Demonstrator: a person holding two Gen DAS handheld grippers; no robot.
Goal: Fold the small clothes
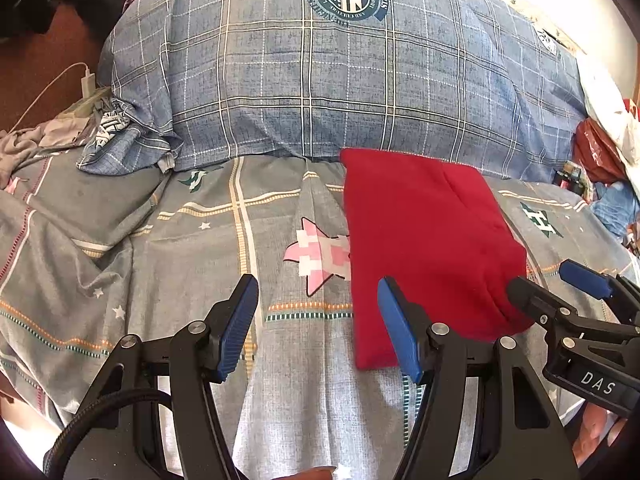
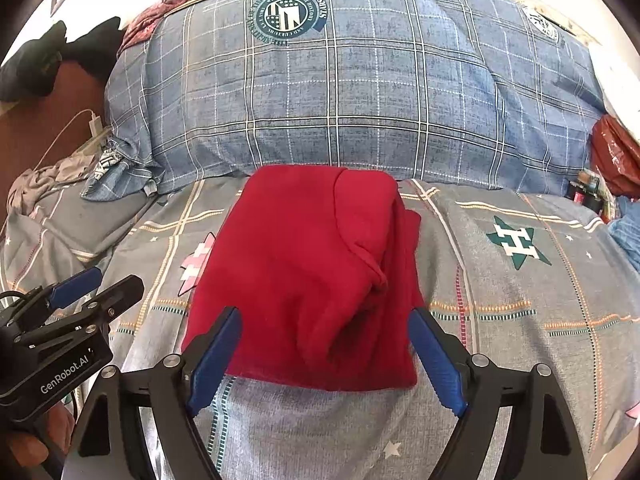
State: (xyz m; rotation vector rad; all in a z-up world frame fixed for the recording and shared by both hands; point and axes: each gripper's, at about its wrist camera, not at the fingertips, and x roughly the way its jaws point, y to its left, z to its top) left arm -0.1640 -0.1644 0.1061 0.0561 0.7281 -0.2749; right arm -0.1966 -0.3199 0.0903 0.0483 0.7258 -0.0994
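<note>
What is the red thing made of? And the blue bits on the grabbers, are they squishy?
The red garment looks like soft, matte knit cloth, maybe fleece or cotton: it folds and creases with no shine. The blue pads on the right tool look like ribbed rubber or plastic; fine ridges show along them. Whether they are squishy cannot be told from looking.

The folded garment [image 2: 304,280] is plain red, with no print on it. It lies on a grey bedsheet [image 2: 500,312] that has thin checked lines in cream, orange and green, a pink and white star [image 1: 316,254] left of the garment and a green star with a white H [image 2: 518,246] right of it. Behind the garment, the quilt [image 2: 360,92] is blue-grey with white plaid lines and a dark round emblem [image 2: 288,14].
</note>
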